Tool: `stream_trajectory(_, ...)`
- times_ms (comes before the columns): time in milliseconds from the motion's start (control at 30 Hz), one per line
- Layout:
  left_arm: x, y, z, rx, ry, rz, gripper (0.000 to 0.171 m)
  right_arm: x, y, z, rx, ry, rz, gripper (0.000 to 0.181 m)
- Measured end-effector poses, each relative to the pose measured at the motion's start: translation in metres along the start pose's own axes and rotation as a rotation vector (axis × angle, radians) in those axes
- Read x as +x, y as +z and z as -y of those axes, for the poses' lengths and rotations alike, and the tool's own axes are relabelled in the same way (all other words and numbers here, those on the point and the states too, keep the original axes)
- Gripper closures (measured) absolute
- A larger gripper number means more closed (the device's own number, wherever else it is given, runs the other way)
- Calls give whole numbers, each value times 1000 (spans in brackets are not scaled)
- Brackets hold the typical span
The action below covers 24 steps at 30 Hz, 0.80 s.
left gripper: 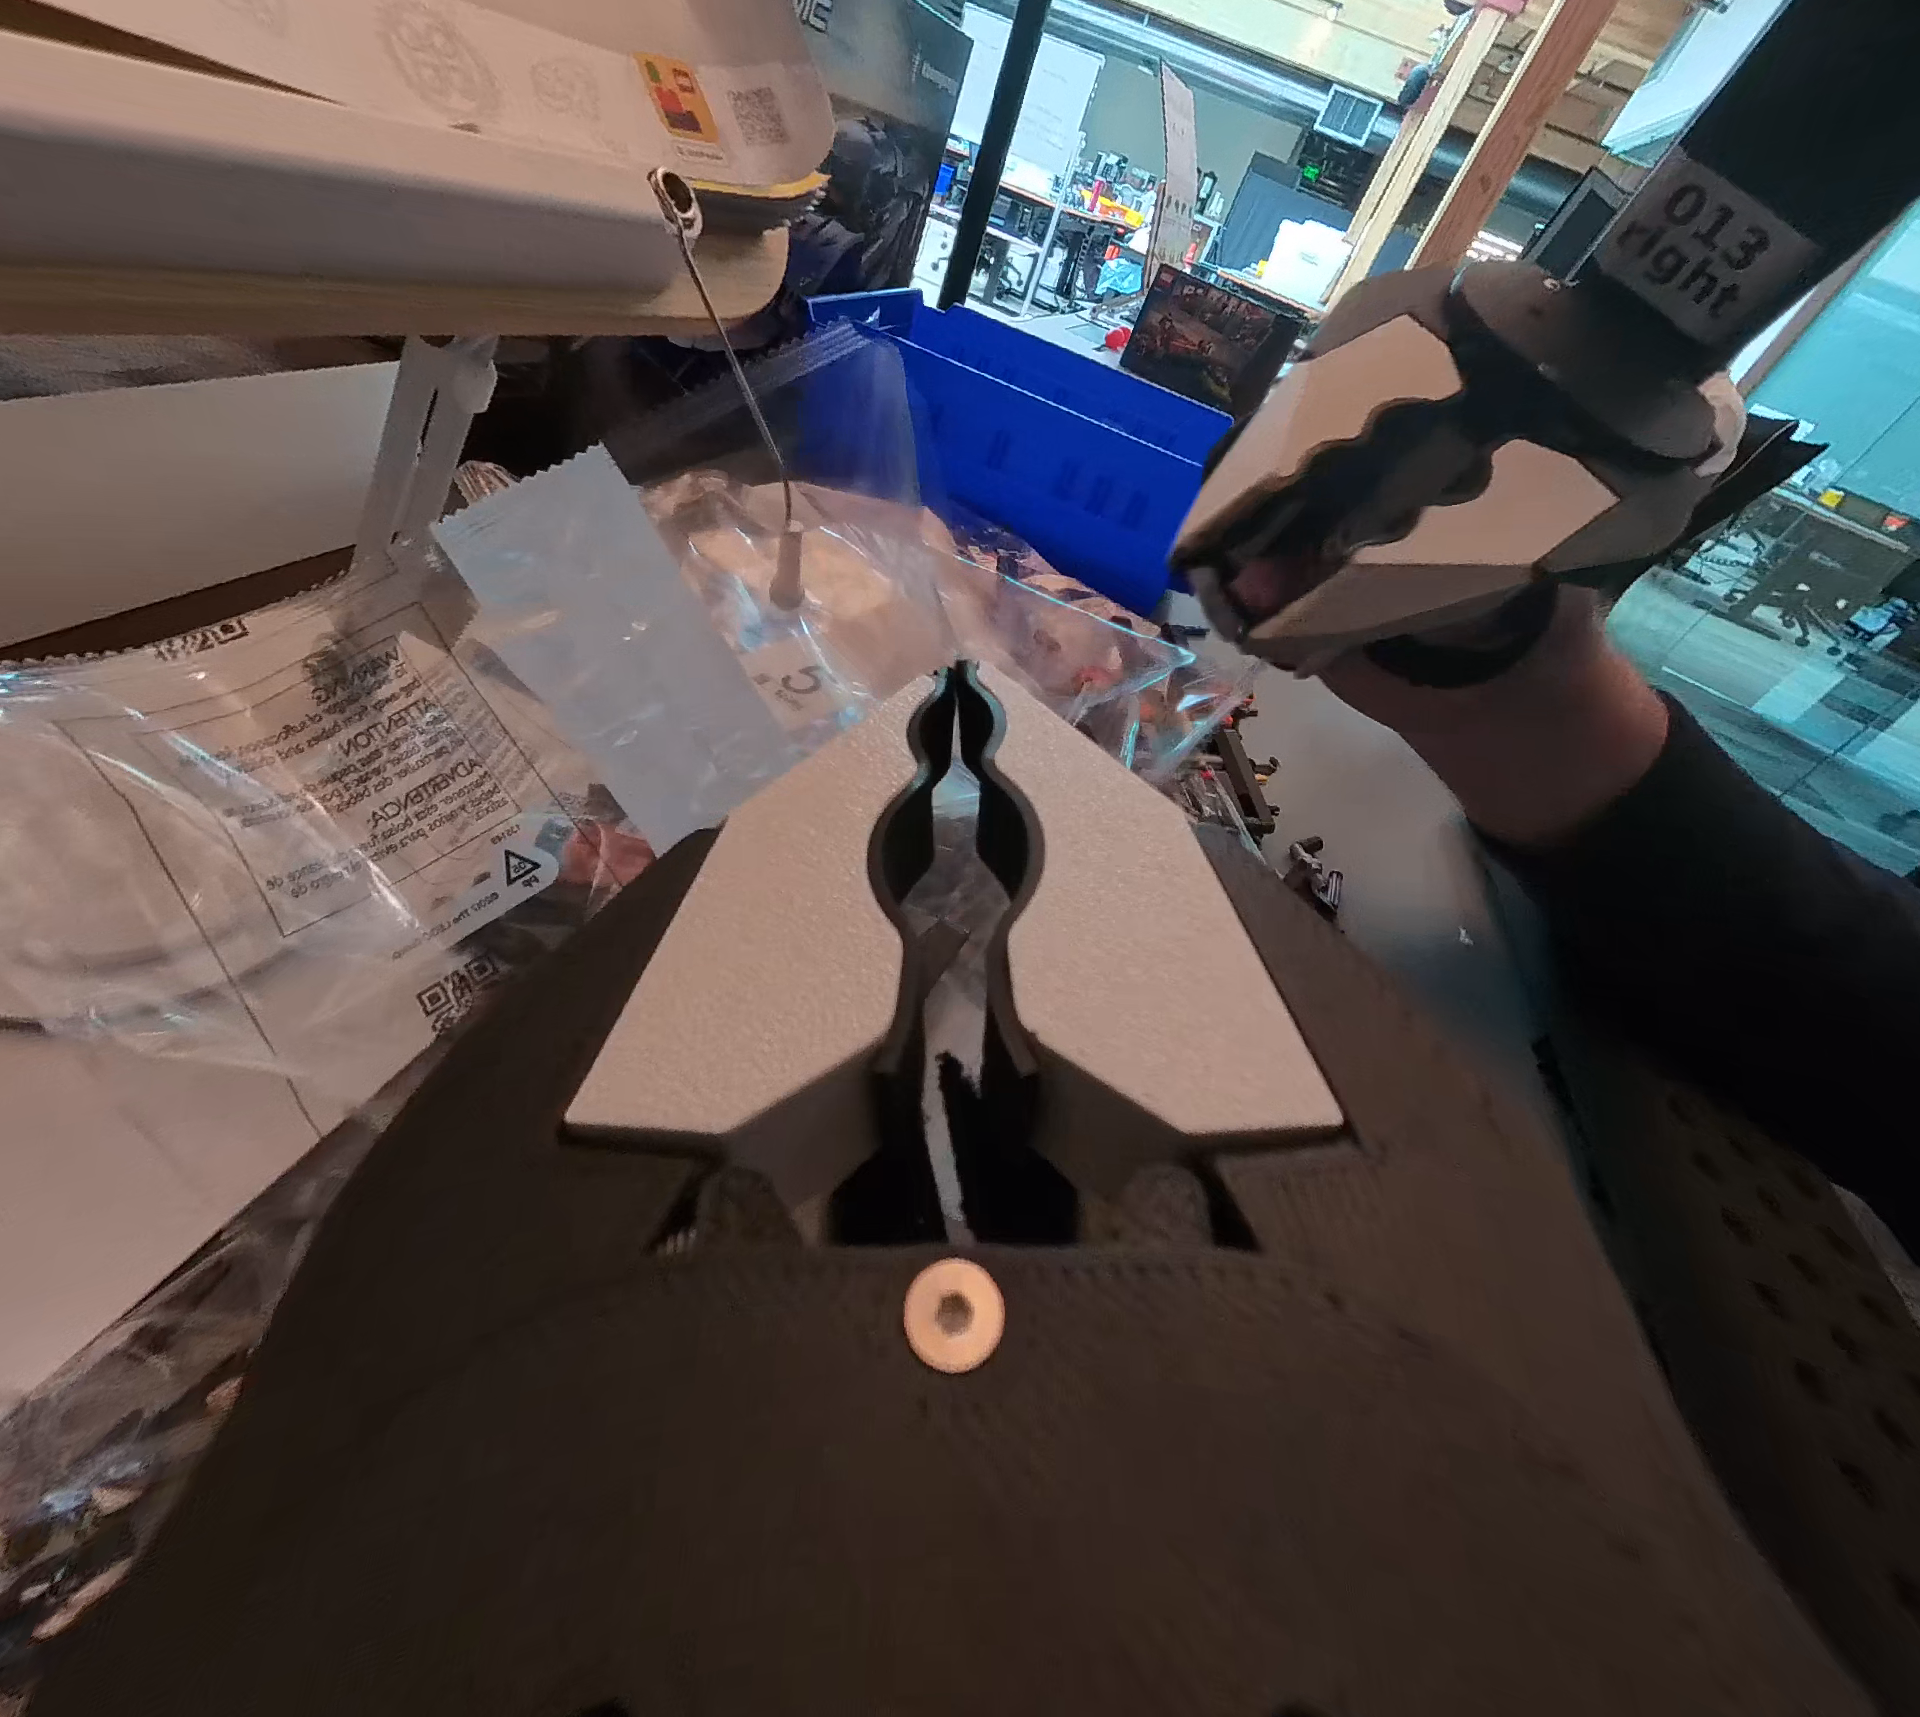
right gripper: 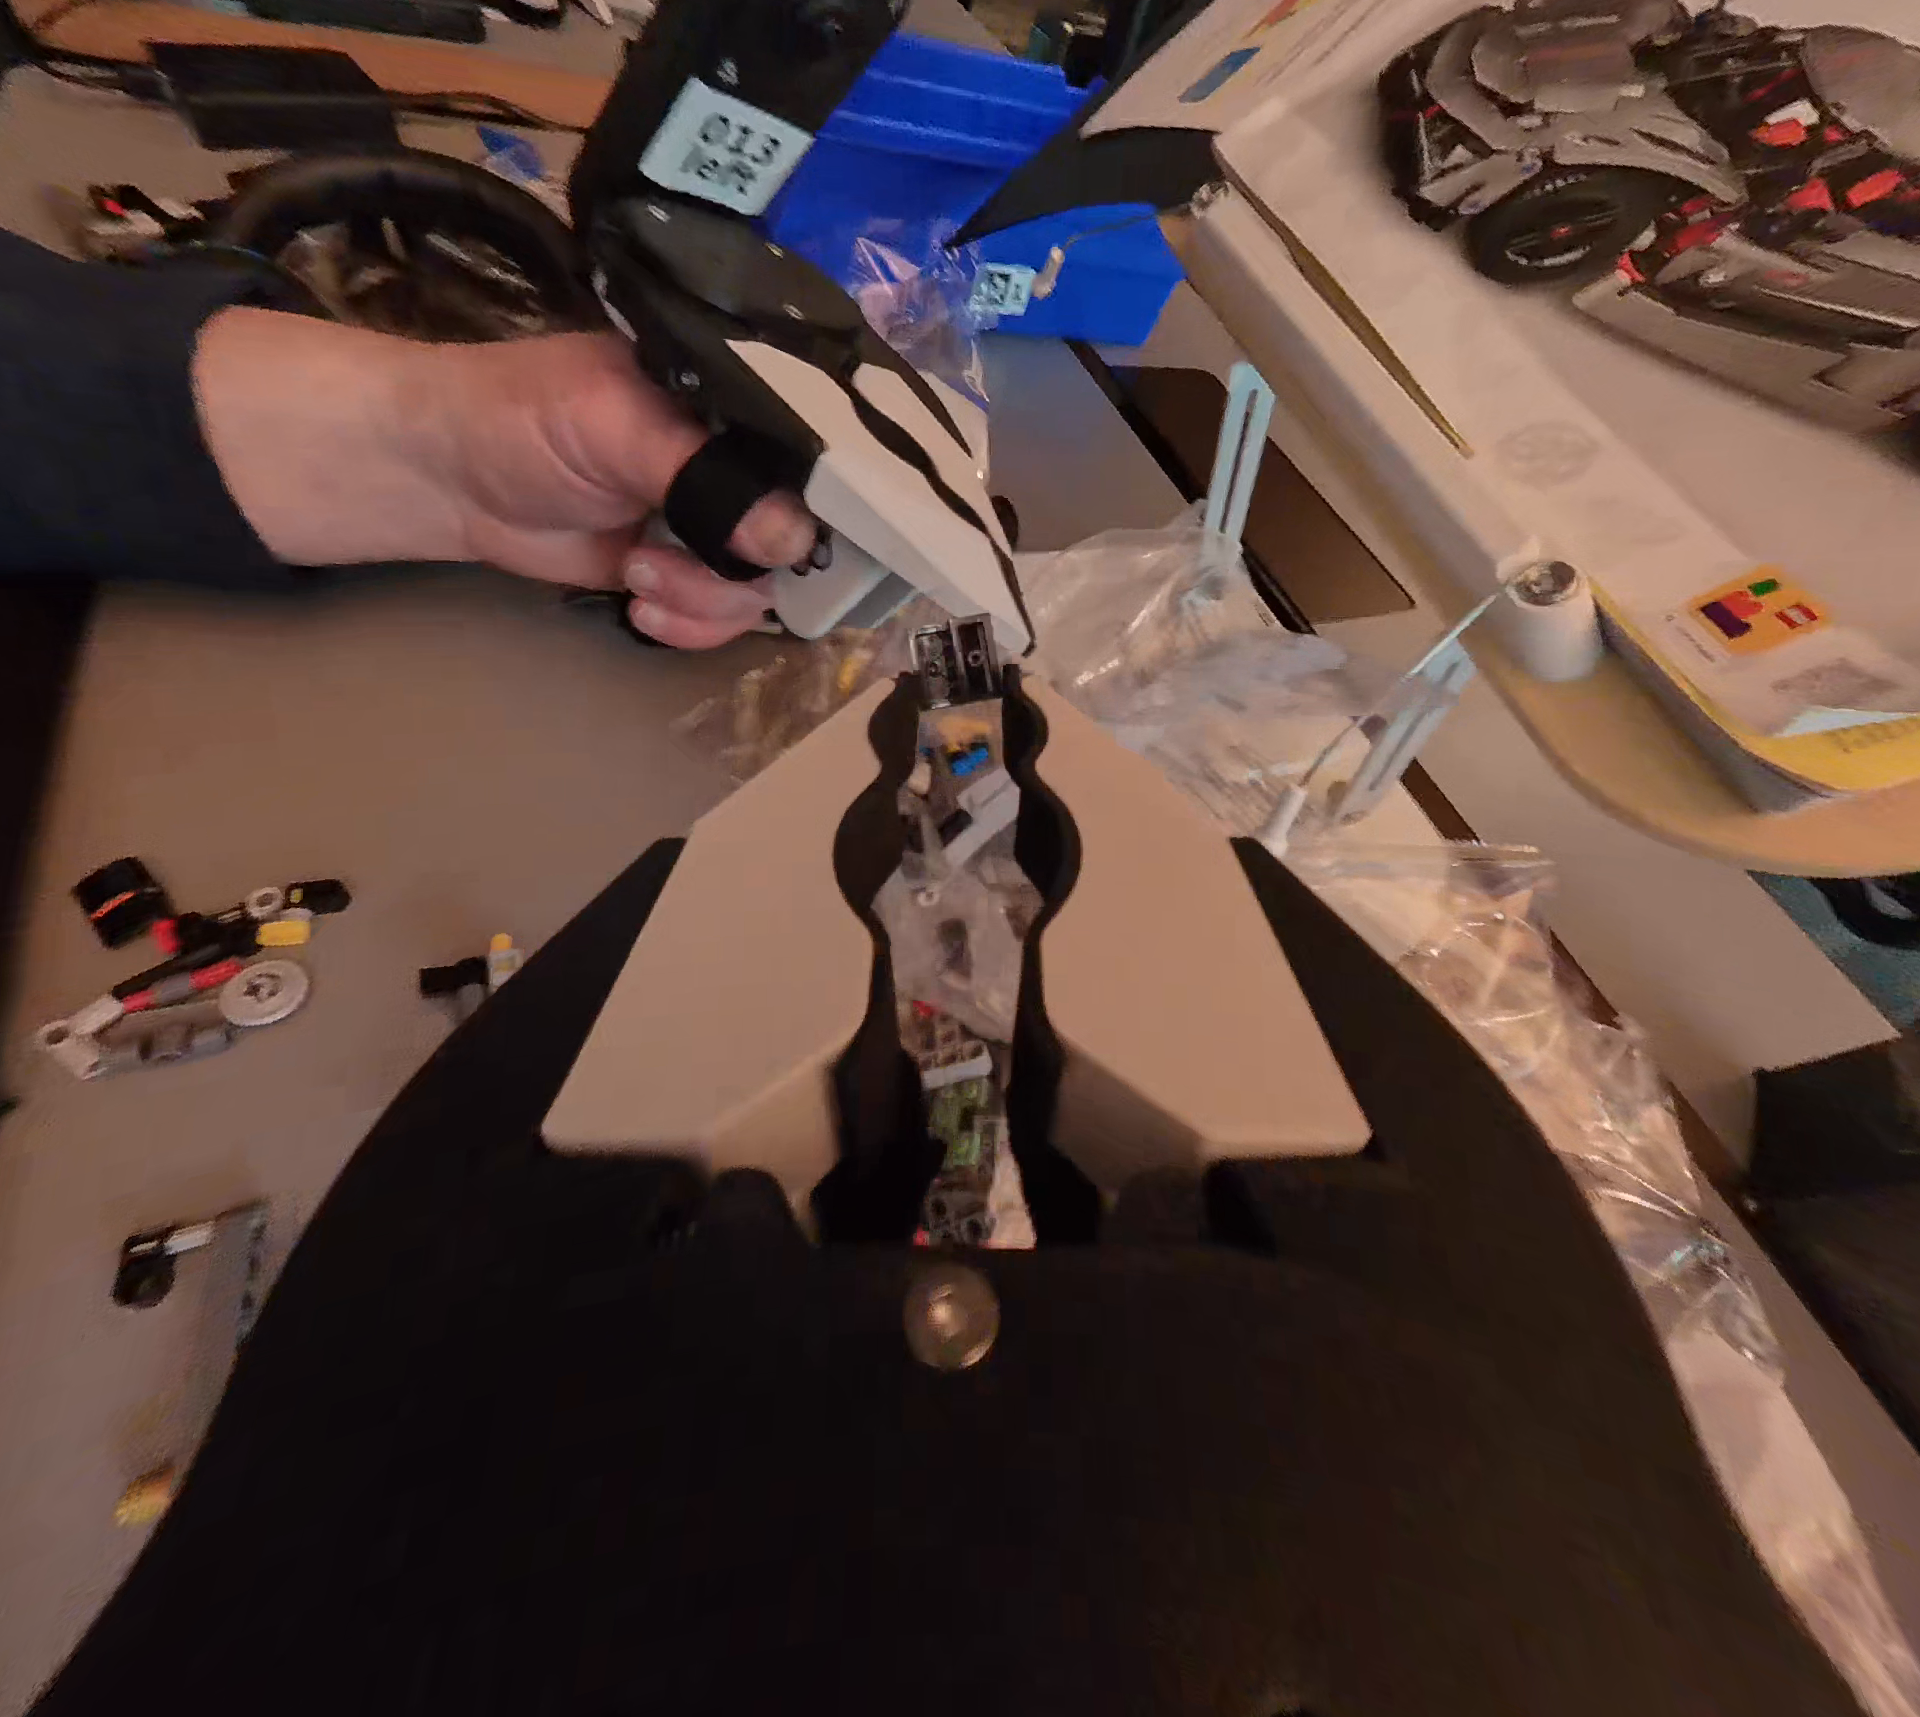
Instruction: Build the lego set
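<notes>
On the far left of the grey table [right gripper: 447,732] in our right wrist view we have a small sub-assembly [right gripper: 171,1007] of grey beams, a round grey gear, red pins and a yellow piece, with a few loose parts [right gripper: 473,971] lying near it; that is all the building we can see finished, so we judge the set to be at an early stage. Moving right, our left gripper [right gripper: 1023,639] comes in held by a hand [right gripper: 468,462], its jaws drawn together on what looks like the edge of a clear plastic bag [right gripper: 1174,628]; our left wrist view shows those jaws nearly meeting, though we cannot tell whether film lies between the tips. Just beside it, our right gripper [right gripper: 961,680] is pinched narrowly around a small dark grey lego piece [right gripper: 951,659] at its tips. Below and to the right lie more clear bags of parts [right gripper: 1507,992], some apparently unopened, so most sorting and assembly seems left to do. Behind them is a blue bin [right gripper: 935,150], and on the right the instruction booklet [right gripper: 1714,711] rests on a tilted stand under the set's box [right gripper: 1455,57], which pictures a grey and red car.
</notes>
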<state>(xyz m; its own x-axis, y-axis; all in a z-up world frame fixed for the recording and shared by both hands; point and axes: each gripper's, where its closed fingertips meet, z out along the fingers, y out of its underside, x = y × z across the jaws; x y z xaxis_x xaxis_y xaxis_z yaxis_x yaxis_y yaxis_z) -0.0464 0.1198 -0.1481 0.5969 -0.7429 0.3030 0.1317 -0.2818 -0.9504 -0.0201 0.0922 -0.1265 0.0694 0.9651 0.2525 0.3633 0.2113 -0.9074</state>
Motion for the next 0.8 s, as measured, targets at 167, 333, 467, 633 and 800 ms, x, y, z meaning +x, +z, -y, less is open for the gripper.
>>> stream_trajectory(167, 2, 1, 0, -3, 11, 3, 171, 5, 16, -33, -177, 3, -29, 168)
stream_trajectory(333, 3, 1, 0, -4, 12, 0, 171, 6, 20, -51, -261, 50, -17, 168)
stream_trajectory(467, 4, 2, -1, -13, 16, -4, 171, 8, 19, -59, -306, 62, -23, 168)
stream_trajectory(633, 7, 4, -5, -27, 13, -21, 171, 11, 23, -49, -278, 14, -77, 168)
stream_trajectory(800, 10, 6, -8, -44, 27, -26, 171, 10, 31, -49, -311, -54, -124, 168)
